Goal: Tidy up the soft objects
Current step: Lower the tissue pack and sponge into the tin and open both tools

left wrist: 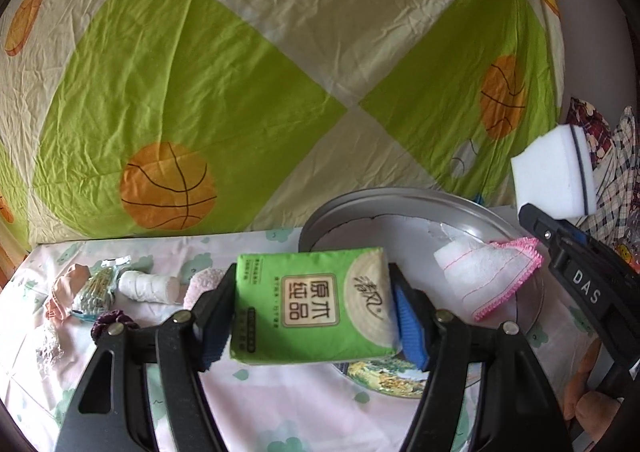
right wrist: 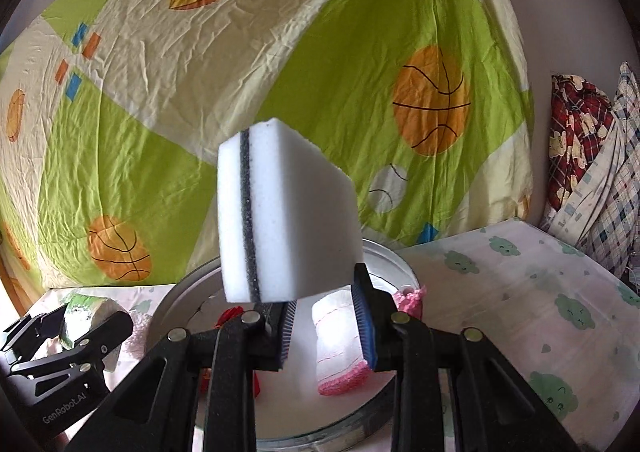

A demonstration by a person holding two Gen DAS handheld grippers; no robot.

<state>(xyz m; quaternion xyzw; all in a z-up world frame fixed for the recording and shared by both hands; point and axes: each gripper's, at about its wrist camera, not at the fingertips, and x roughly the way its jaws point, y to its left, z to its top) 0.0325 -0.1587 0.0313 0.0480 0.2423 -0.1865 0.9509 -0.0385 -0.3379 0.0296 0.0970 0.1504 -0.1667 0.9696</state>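
My left gripper (left wrist: 312, 312) is shut on a green tissue pack (left wrist: 316, 304) and holds it above the table, just left of a round metal tray (left wrist: 472, 211). My right gripper (right wrist: 326, 326) is shut on a white sponge with a dark stripe (right wrist: 280, 211), held up over the tray (right wrist: 180, 292). The sponge also shows at the right in the left wrist view (left wrist: 556, 171). A white cloth with pink trim (left wrist: 488, 276) lies in the tray; it also shows in the right wrist view (right wrist: 340, 348). The left gripper with the pack appears at lower left (right wrist: 68, 336).
Several small soft items lie on the tablecloth at the left: a white roll (left wrist: 148, 286), a patterned pouch (left wrist: 94, 290), a purple scrunchie (left wrist: 108, 322). A basketball-print sheet (left wrist: 240, 71) hangs behind. Plaid clothes (right wrist: 592, 163) are piled at the right. Something red (right wrist: 228, 316) lies in the tray.
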